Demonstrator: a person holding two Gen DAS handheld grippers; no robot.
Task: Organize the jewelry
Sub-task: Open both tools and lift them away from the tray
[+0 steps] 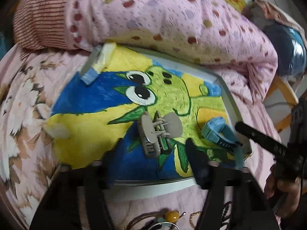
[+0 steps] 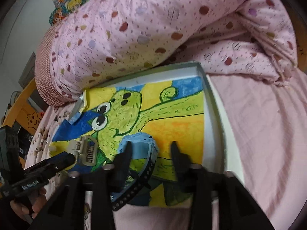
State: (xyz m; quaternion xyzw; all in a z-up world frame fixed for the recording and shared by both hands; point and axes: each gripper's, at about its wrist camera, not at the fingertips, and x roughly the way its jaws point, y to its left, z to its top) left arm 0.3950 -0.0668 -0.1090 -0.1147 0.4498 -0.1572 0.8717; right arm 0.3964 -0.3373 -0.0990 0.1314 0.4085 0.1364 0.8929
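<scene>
Both items are laid inside the shallow white tray (image 1: 228, 94) for sorting: the beige plastic hair claw (image 1: 157, 132) between the spread left gripper (image 1: 151, 159), the blue strap watch (image 2: 140, 149) between the spread right gripper (image 2: 151, 153).

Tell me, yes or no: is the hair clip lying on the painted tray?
Yes, the grey hair clip lies on the tray, over the green painted creature, beside the blue watch.

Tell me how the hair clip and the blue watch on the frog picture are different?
The hair clip is beige-grey; the watch is light blue. The hair clip has comb-like teeth and two rounded wings; the watch has a chunky square body and a long strap with holes. The hair clip lies nearer the frog's face; the watch lies nearer the tray's white rim. Both rest on the frog picture, with no gripper pads pressing on them.
</scene>
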